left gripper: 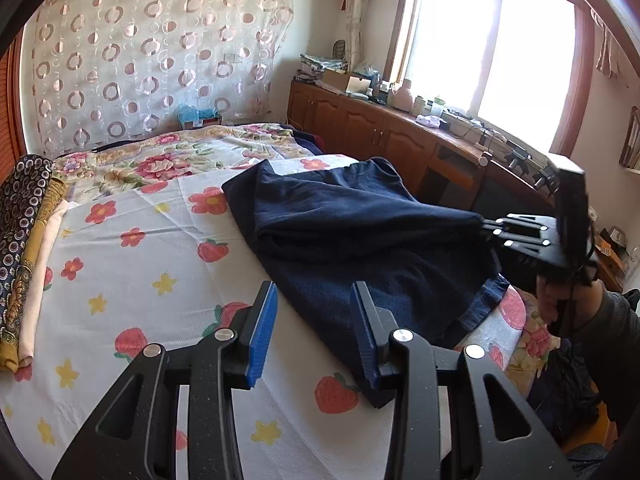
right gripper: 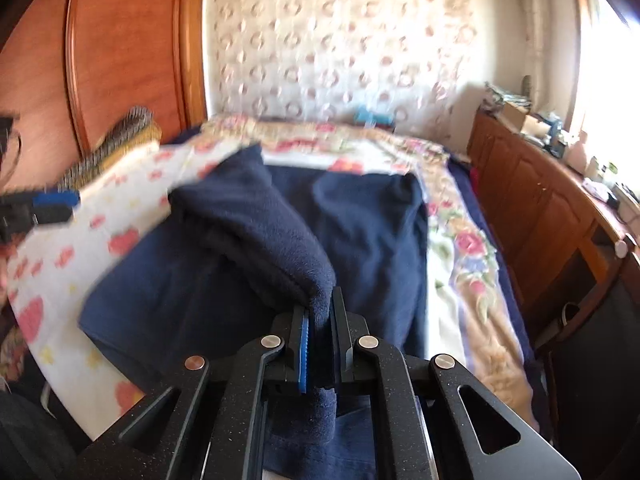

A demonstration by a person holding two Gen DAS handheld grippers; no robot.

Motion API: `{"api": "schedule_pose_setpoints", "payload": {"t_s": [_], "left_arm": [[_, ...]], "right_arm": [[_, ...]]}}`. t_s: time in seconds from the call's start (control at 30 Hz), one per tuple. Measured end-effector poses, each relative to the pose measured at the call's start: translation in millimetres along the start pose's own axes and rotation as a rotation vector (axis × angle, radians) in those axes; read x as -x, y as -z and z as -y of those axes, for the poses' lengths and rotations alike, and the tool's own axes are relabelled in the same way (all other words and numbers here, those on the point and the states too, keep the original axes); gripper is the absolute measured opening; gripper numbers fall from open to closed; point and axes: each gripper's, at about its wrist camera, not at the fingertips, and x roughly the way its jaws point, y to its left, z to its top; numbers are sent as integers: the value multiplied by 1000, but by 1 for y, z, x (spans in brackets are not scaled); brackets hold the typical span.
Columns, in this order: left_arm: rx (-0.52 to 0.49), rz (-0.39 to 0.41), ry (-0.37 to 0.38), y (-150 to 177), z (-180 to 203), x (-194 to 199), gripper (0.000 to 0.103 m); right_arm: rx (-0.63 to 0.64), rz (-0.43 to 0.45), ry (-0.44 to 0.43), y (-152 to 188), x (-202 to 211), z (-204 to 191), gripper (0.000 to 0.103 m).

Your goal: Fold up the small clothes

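A navy fleece garment (left gripper: 340, 220) lies on the flower-and-strawberry bed sheet (left gripper: 132, 280), partly folded over itself. My left gripper (left gripper: 314, 292) stands open low over the sheet. The garment's near edge runs between its blue pads, close to the right finger (left gripper: 366, 336), and nothing is pinched. My right gripper (right gripper: 320, 308) is shut on a bunched fold of the navy garment (right gripper: 260, 232) and holds it lifted above the rest of the cloth. In the left wrist view the right gripper (left gripper: 486, 230) shows at the garment's right side, held by a hand (left gripper: 552, 300).
Folded patterned cloths (left gripper: 28, 248) are stacked along the bed's left side. A wooden cabinet (left gripper: 372, 132) with cluttered top runs under the window on the right. A floral quilt (left gripper: 168, 156) covers the far end of the bed. A wooden panel (right gripper: 120, 52) stands on the left.
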Motion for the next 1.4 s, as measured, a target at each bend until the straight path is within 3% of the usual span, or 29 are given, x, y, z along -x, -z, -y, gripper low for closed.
{"api": "schedule_pose_setpoints", "payload": {"t_s": [0.27, 0.47, 0.8, 1.1, 1.27, 1.4], "left_arm": [[1, 46, -63, -3, -4, 10, 40], [13, 61, -86, -4, -13, 15, 40], [34, 72, -100, -1, -19, 18, 40], [58, 71, -108, 5, -28, 20, 40], [68, 67, -104, 9, -31, 20, 40], [71, 62, -101, 12, -31, 18, 40]], "right_arm": [[15, -109, 46, 18, -24, -4, 8], [26, -85, 49, 9, -14, -9, 14], [107, 2, -55, -20, 1, -36, 40], [214, -79, -198, -66, -78, -93, 42], [256, -209, -279, -82, -136, -116, 42], [313, -270, -237, -91, -170, -130, 42]]}}
